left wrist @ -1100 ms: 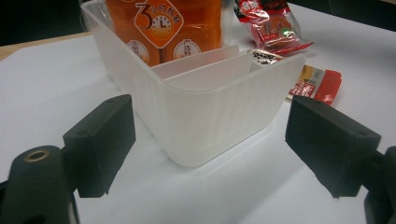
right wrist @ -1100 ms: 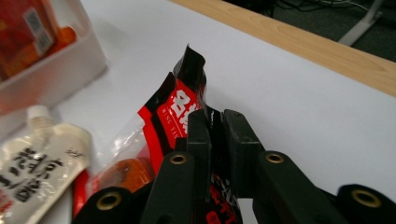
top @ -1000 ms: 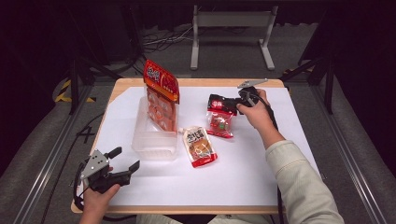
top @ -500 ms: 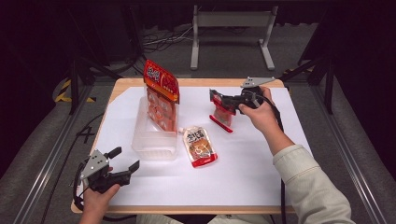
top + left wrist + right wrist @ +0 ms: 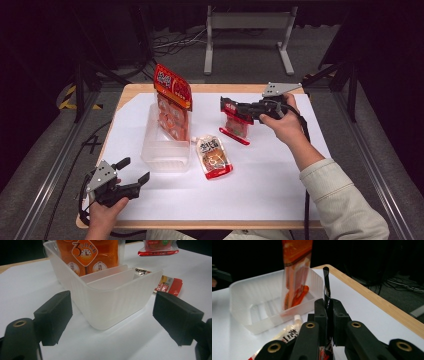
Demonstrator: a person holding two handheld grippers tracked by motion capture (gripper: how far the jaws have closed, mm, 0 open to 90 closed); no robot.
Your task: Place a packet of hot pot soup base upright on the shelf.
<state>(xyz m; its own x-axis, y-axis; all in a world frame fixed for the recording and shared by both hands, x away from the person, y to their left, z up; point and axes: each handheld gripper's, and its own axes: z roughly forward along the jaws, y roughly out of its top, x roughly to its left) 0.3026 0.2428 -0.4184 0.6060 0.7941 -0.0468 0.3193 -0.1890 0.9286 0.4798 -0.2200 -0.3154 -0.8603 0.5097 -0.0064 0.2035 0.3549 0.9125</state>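
i have the right gripper (image 5: 226,106) clamped on the top edge of a small red pouch (image 5: 237,123), and the pouch hangs off the table, just to the right of the clear plastic tub (image 5: 165,157). in the right gripper view the two black jaws sit pressed together with the dark edge of the pouch (image 5: 326,287) standing up between them, and the tub (image 5: 242,300) lies beyond, a little to the left. a tall orange packet (image 5: 172,100) stands upright in the far end of the tub, leaning against its wall. another pouch with a spout (image 5: 214,157) lies flat on the white sheet (image 5: 260,180), just beside the tub's right side and below the held pouch. my left gripper (image 5: 134,170) rests at the near left corner of the table, just short of the tub's near end, jaws spread wide with nothing in them. in the left gripper view the tub's rounded near wall (image 5: 112,305) sits between the two pads without touching either.
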